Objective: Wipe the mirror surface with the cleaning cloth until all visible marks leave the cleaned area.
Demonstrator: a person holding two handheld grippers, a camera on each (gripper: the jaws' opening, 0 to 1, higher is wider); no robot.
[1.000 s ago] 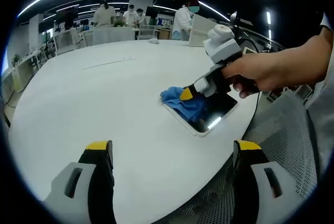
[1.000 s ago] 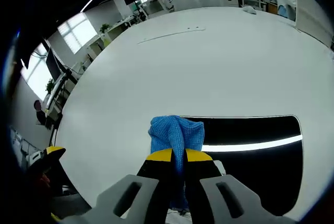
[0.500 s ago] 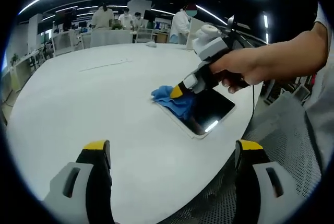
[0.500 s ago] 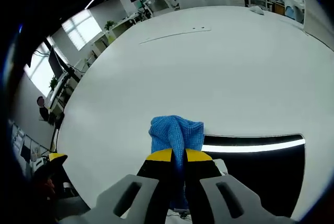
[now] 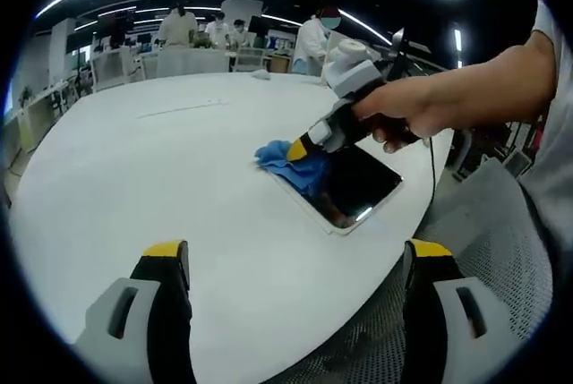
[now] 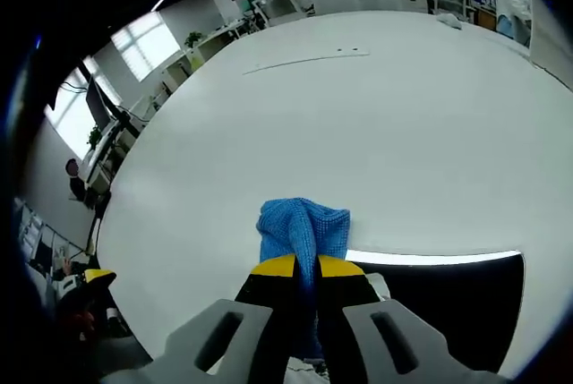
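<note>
A dark rectangular mirror [image 5: 351, 187] with a white frame lies flat near the white table's edge. A blue cleaning cloth [image 5: 285, 157] rests on its far-left end. My right gripper [image 5: 298, 149], held by a person's hand, is shut on that cloth and presses it onto the mirror. In the right gripper view the cloth [image 6: 303, 231] bunches up between the yellow-tipped jaws of my right gripper [image 6: 302, 267], with the mirror [image 6: 448, 299] stretching off to the right. My left gripper [image 5: 295, 254] hovers open over the near table edge, holding nothing.
The round white table [image 5: 152, 169] spreads wide to the left and beyond the mirror. A mesh chair [image 5: 483, 223] sits under the person's arm at right. Several people [image 5: 179, 26] stand at desks far behind. A thin seam line [image 6: 304, 59] crosses the tabletop.
My right gripper has dragged the cloth along the mirror toward its far-left end, so more dark glass lies bare behind it. The left gripper has stayed put.
</note>
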